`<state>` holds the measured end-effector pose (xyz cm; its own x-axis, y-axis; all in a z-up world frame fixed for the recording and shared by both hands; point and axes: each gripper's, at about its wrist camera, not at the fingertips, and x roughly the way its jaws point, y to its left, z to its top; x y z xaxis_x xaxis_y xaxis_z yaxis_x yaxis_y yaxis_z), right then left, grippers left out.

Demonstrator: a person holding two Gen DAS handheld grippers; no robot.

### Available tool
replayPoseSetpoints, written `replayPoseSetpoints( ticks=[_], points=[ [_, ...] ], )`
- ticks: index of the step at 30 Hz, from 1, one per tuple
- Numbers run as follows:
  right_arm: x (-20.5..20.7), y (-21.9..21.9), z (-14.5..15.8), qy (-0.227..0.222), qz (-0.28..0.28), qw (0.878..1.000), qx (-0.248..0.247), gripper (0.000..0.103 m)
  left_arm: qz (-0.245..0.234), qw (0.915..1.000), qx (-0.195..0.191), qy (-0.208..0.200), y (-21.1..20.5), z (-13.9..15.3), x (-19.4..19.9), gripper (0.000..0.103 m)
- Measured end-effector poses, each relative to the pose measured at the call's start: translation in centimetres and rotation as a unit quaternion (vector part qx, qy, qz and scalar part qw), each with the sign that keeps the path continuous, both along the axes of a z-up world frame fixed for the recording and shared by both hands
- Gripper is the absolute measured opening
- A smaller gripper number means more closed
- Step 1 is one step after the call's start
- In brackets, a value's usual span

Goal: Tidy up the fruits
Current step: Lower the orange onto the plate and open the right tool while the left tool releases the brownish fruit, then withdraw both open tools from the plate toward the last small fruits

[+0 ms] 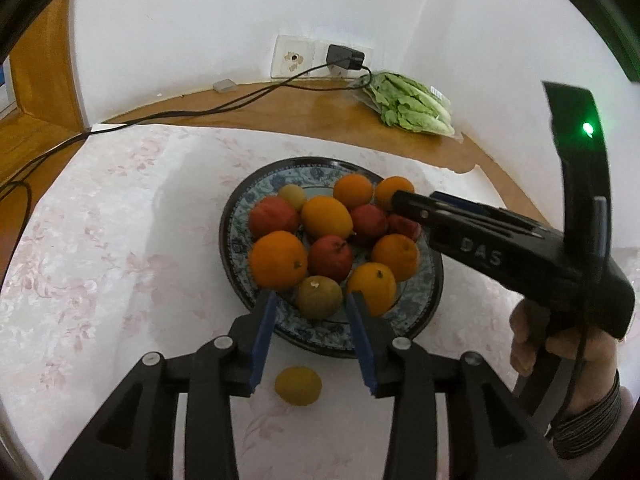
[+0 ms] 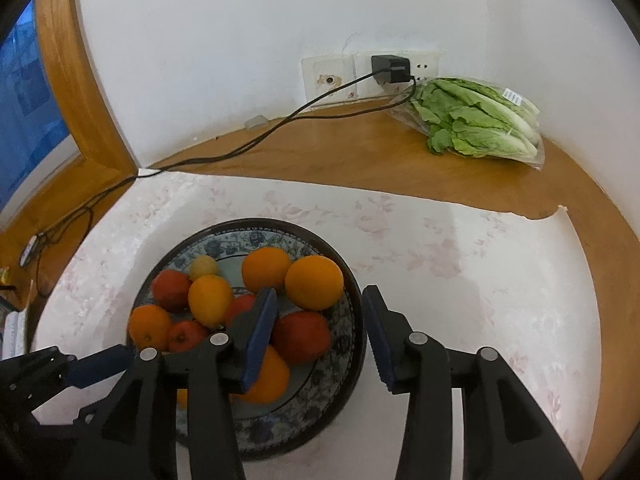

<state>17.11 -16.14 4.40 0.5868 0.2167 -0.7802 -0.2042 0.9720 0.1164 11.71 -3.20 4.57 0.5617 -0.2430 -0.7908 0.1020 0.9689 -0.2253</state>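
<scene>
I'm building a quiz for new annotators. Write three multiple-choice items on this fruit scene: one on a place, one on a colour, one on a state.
1. Where is the lone yellow fruit?
A. On the plate's rim
B. On the cloth, in front of the plate
C. Beside the lettuce

2. What colour are the pads of the left claw?
A. Blue
B. Red
C. White

3. How is the right claw?
A. Shut on an orange
B. Shut on nothing
C. Open, gripping nothing

Key:
1 B: it lies on the floral cloth, clear of the patterned plate.
2 A: both pads show blue against the black arms.
3 C: a wide gap stands between its pads, above the fruit, and neither pad presses on anything.
</scene>
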Motion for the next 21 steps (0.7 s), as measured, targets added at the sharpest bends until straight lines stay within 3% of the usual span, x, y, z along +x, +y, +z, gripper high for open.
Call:
replayPoseSetpoints(
  ticks=[11, 21],
  points=[
    [-4.7, -0.3, 2.7, -0.009, -0.003, 1.000, 0.015, 0.046, 0.010, 0.9998, 0.012, 0.007, 1.6, 1.1, -2.0, 0.039],
    [-9.3, -0.5, 3.2, 0.007, -0.001, 1.000, 0.024, 0.046, 0.014, 0.9998, 0.004, 0.013, 2.2, 1.0, -4.3, 0.039]
  ],
)
